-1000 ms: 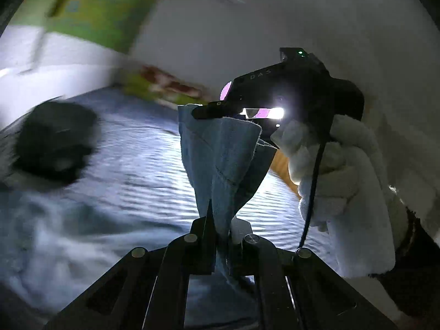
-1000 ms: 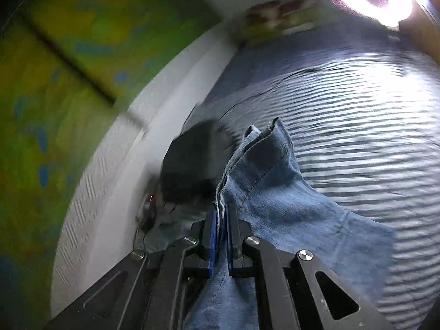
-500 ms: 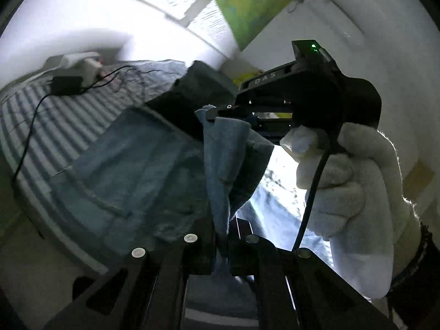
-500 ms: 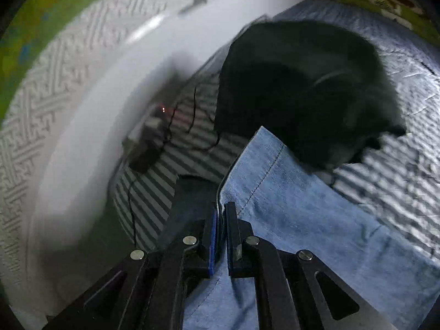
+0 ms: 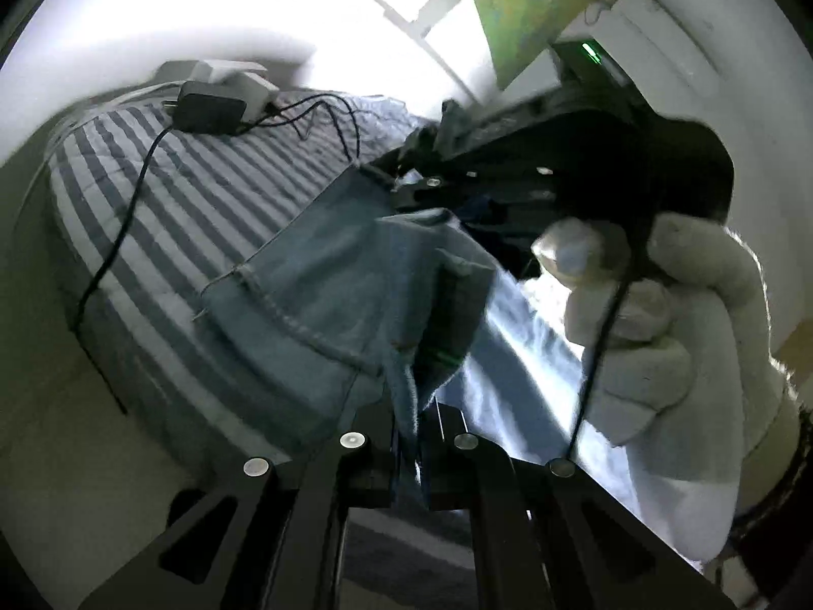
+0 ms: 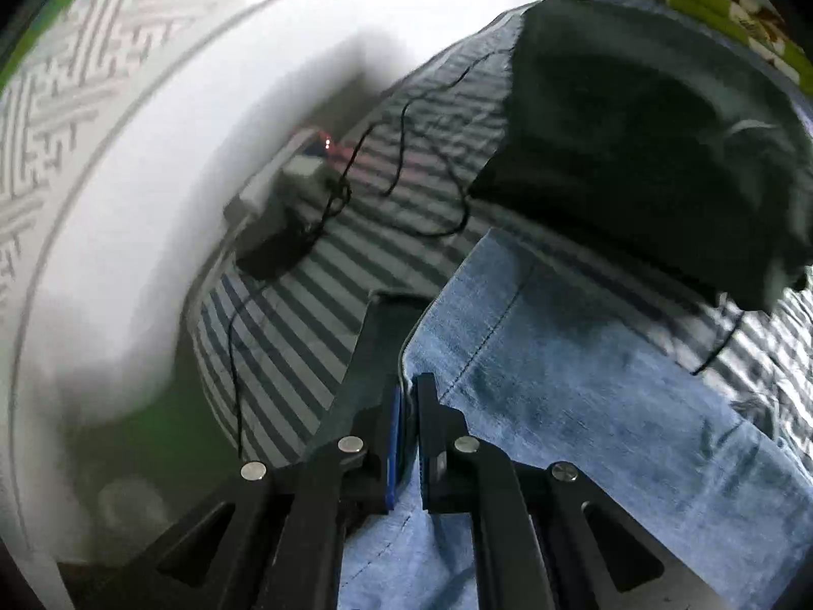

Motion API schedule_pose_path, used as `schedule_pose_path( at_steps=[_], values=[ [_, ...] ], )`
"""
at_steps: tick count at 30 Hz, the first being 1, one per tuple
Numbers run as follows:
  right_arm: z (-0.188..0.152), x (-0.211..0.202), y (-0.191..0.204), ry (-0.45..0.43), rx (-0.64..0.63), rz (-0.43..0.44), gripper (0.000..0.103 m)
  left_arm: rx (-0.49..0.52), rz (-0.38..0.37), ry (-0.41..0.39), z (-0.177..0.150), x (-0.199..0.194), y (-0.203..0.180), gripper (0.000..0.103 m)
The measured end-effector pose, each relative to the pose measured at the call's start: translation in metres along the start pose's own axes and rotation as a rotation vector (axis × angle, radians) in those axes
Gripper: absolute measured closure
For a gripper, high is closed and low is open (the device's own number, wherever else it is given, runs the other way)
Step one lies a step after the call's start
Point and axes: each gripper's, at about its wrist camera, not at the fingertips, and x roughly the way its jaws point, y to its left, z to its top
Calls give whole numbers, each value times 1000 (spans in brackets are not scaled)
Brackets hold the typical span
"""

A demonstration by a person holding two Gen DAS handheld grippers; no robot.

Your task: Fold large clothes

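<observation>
A light blue denim garment (image 5: 325,300) lies on a bed with a striped sheet (image 5: 203,193). My left gripper (image 5: 414,427) is shut on one of its edges, and the cloth rises in a fold from between the fingers. In the right wrist view the denim garment (image 6: 584,386) spreads to the right, and my right gripper (image 6: 410,406) is shut on its hemmed left edge. The left wrist view also shows the right gripper (image 5: 599,162) as a black body held by a white-gloved hand (image 5: 655,315), close above the cloth.
A black garment (image 6: 650,132) lies bunched on the striped sheet (image 6: 315,305) just beyond the denim. A black power adapter (image 5: 208,114) with trailing cables and a white block sit near the bed corner by the white wall (image 6: 167,152). A green-yellow picture (image 5: 533,5) hangs above.
Both grippers have swung across the room and come down toward the bed corner with the denim in their grip. The cloth now lies spread on the striped sheet beside the black garment.
</observation>
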Motion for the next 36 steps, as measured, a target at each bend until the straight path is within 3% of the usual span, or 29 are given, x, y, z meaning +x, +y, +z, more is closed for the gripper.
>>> schedule_pose_path(
  at_steps=[2,3,5,8,9,11,15,18,21,23,25,27,30,33,36],
  values=[
    [-2,11,7,31,-48,0,93,21,35,24,-3,2,-1,92],
    [-2,11,7,58,-86,26,90,8,46,38,-5,2,0,82],
    [1,-3,1,48,-60,114,88,-26,22,42,-8,-9,3,77],
    [3,-56,-19,-45,-29,209,72,-17,84,-21,-8,-34,-1,57],
    [-1,-84,-34,-101,-17,239,68,-17,78,-56,-7,-43,-2,55],
    [-14,-117,-60,-156,6,233,67,3,64,-113,-2,-55,-7,55],
    [-75,-175,-152,-236,98,138,66,98,75,-111,14,-46,-28,55],
    [-136,-197,-214,-245,167,-8,66,159,82,-32,18,-15,-44,56],
    [-193,-195,-258,-198,276,6,66,195,122,68,6,17,-50,56],
    [-224,-183,-272,-161,299,-27,66,205,178,132,-9,34,-43,58],
    [-245,-173,-282,-126,288,-123,68,283,205,117,-18,36,-45,59],
    [-261,-161,-302,-90,339,-195,75,274,220,131,-18,36,-45,63],
    [-271,-180,-312,-164,356,-137,75,226,255,120,-9,24,-52,69],
    [-275,-202,-298,-237,306,-109,75,331,211,107,-3,19,-91,69],
    [-283,-206,-273,-265,243,-32,75,434,133,161,-4,42,-136,69]
  ],
)
